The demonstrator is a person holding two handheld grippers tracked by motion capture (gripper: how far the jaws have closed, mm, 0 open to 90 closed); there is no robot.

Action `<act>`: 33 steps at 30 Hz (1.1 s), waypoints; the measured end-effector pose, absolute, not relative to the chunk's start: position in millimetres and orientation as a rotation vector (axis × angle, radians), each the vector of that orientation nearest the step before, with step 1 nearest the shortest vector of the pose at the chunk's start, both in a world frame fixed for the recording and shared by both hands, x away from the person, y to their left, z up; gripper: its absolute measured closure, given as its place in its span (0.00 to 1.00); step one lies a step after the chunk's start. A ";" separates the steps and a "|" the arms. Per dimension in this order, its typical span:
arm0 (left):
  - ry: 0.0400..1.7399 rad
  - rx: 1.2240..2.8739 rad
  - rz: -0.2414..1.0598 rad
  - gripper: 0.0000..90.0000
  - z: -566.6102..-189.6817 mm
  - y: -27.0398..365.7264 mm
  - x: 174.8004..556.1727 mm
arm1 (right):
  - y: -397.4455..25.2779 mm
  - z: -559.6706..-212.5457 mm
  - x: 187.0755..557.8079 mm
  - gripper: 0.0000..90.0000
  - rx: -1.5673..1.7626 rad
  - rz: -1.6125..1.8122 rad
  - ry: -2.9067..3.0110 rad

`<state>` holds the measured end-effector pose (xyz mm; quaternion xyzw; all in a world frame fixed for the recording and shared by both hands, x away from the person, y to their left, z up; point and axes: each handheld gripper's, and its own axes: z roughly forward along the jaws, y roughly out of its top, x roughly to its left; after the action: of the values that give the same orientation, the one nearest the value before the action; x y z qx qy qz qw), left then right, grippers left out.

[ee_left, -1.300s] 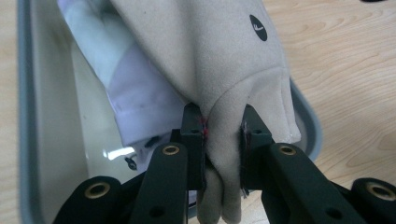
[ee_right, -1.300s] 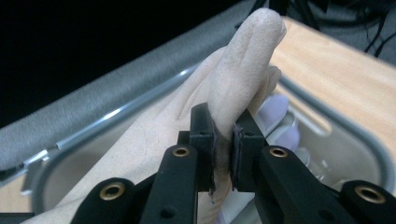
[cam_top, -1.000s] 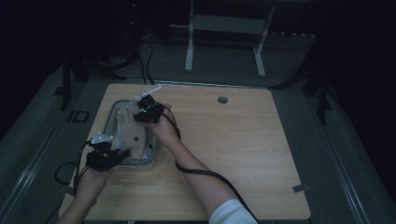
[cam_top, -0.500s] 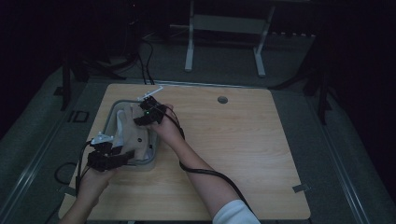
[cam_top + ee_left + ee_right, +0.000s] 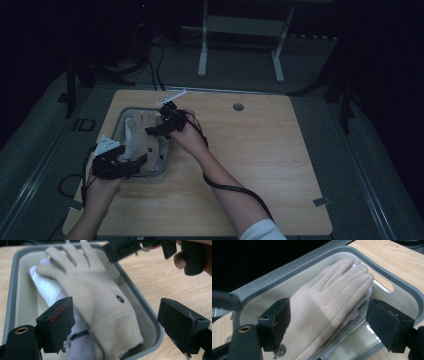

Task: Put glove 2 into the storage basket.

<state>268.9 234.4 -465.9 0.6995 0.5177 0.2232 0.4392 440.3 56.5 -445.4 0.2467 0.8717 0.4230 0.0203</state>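
A beige glove lies palm-down in a grey tray, on top of a white glove. In the high view the tray sits at the table's left, with the beige glove inside it. My left gripper is open at the tray's near end, its jaws either side of the glove's cuff. My right gripper is also open, low over the beige glove from the tray's right rim. In the high view the left gripper and right gripper hold nothing.
A white stick-like object lies at the table's back edge behind the tray. A round hole marks the tabletop. A metal stand and cables lie on the floor beyond. The right gripper's cable trails along the forearm.
Both hands have shifted slightly to the right over the tray. The gloves have not moved.
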 end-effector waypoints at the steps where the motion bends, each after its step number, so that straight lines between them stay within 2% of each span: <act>1: 1.276 1.732 0.568 0.15 -465.4 232.7 267.8 | 53.9 -444.7 438.4 0.20 0.740 1.324 2.708; 18: 1.089 1.766 0.558 0.15 -460.3 176.8 257.0 | -12.2 -453.9 410.8 0.18 0.658 1.263 2.709; 33: 0.978 1.823 0.432 0.15 -478.2 127.6 259.5 | -73.8 -474.5 394.7 0.18 0.684 1.213 2.699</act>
<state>259.5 127.6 -478.2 0.7511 0.4029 0.1780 0.4917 394.7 -73.8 -474.5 0.2250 0.8874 0.3990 0.0523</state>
